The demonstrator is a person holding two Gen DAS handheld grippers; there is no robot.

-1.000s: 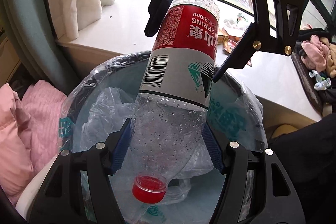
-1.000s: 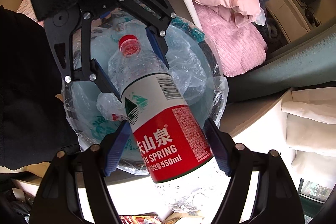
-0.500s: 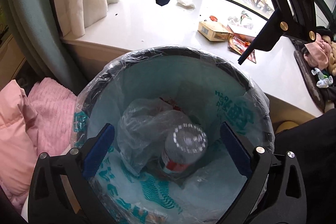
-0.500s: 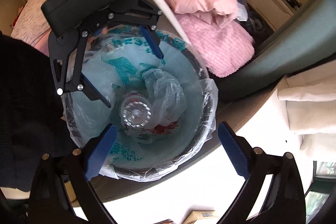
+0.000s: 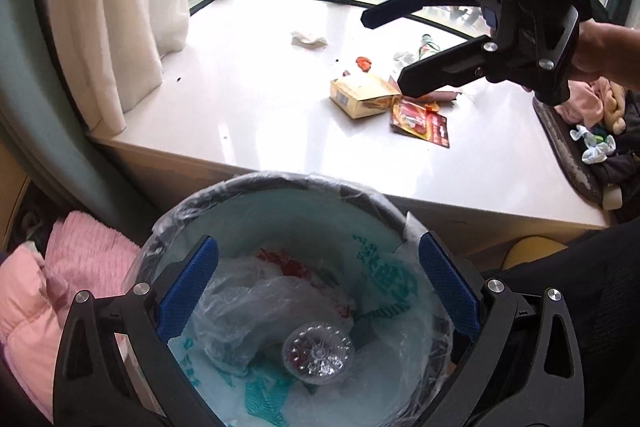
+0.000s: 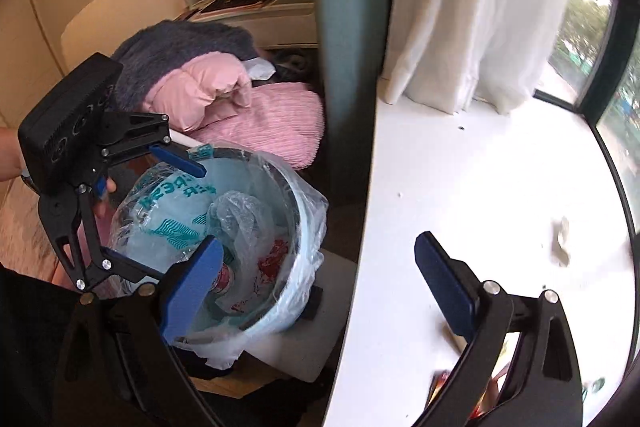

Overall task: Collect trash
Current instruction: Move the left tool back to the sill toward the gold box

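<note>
The trash bin [image 5: 280,183], lined with a pale blue bag, stands below the white window ledge [image 5: 248,99]. The clear plastic bottle [image 5: 318,353] lies inside it, base up, beside a crumpled clear bag [image 5: 256,303]. My left gripper [image 5: 318,283] is open and empty above the bin. My right gripper [image 5: 384,51] is open and empty over the ledge, near a yellow box [image 5: 360,95], a red wrapper [image 5: 420,123] and a crumpled tissue [image 5: 308,39]. In the right wrist view my right gripper [image 6: 316,279] spans the bin rim [image 6: 296,219] and the ledge; my left gripper [image 6: 160,207] hangs over the bin.
White curtains [image 5: 120,7] hang at the ledge's left end. Pink bedding [image 5: 48,279] lies left of the bin. A dark tray with clothes [image 5: 592,131] sits at the ledge's right. Small scraps [image 5: 364,63] lie further back on the ledge.
Both grippers let go of the bottle, which dropped into the bin. The right gripper has since swung away over the ledge; the left has drawn back a little above the bin.
</note>
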